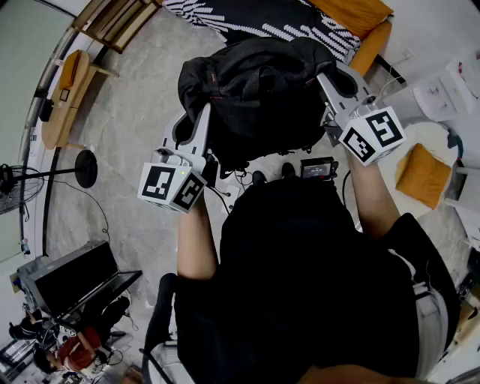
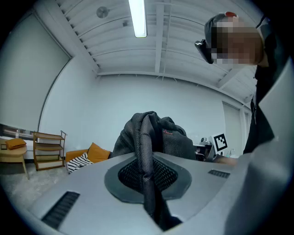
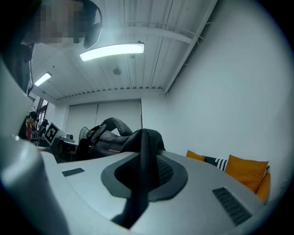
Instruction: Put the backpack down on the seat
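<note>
Jaws of your left gripper [image 1: 203,124] and right gripper [image 1: 326,79] each pinched a fold of the backpack [image 1: 255,86]; soft and saggy, it seemed to need both holds.

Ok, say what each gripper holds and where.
Both hold the black backpack: left gripper pinches a mesh fold at its left side, right gripper a fold at its right.

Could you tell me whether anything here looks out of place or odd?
Nothing looks spilled or damaged. The only oddity is the black backpack: it hangs crumpled in mid-air, pinched by a fold of fabric in the left gripper and another in the right gripper, not yet on the striped seat beyond it.
</note>
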